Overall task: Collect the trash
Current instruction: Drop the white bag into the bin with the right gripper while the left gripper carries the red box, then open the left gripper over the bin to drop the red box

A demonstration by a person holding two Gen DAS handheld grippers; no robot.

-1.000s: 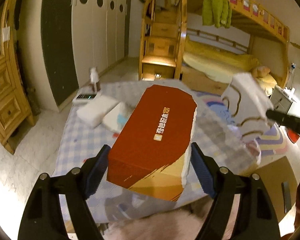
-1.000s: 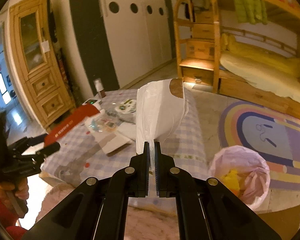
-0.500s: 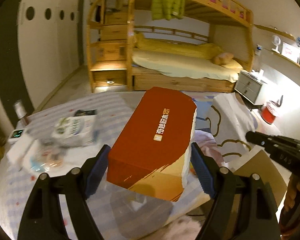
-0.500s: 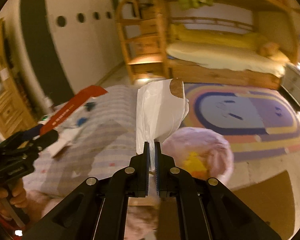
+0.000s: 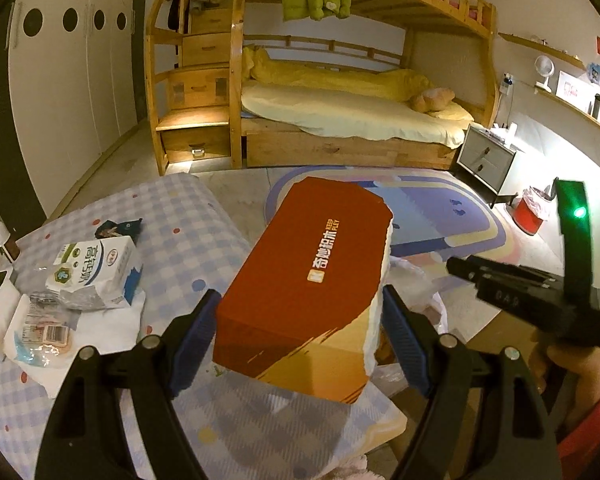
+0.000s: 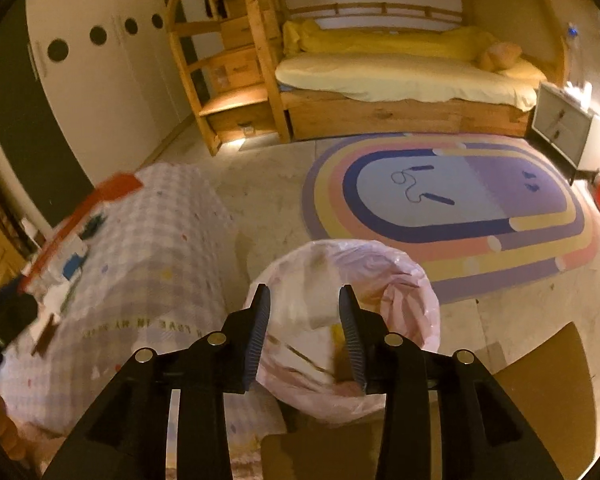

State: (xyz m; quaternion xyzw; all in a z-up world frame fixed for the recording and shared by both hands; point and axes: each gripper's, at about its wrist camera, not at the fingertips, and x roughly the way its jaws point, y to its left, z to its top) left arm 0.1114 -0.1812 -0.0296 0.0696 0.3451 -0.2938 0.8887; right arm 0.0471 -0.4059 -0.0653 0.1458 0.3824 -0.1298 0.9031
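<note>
- Above the pink-lined trash bin, the right tongs had just been opening, and nothing was between the pads; a second earlier they had been clamped on a white wrapper.
- That white wrapper now seemed to lie inside the bin among other scraps, though the contents were blurred.
- Compared with the earlier right wrist view, the bin had come from the lower right corner to the middle, directly beyond the fingertips, with the rainbow rug behind it.
- Between the blue pads of the left tongs, the red and orange box was gripped by its sides, exactly as a second before.
- The left wrist view had swung from the white wardrobe toward the bunk bed, and the checked table now filled its lower left.
- On that table lay a milk carton, on top of white paper and wrappers.
- At the right edge of the left wrist view, the right tongs' black body with a green light was seen, held by a hand in a red sleeve.
</note>
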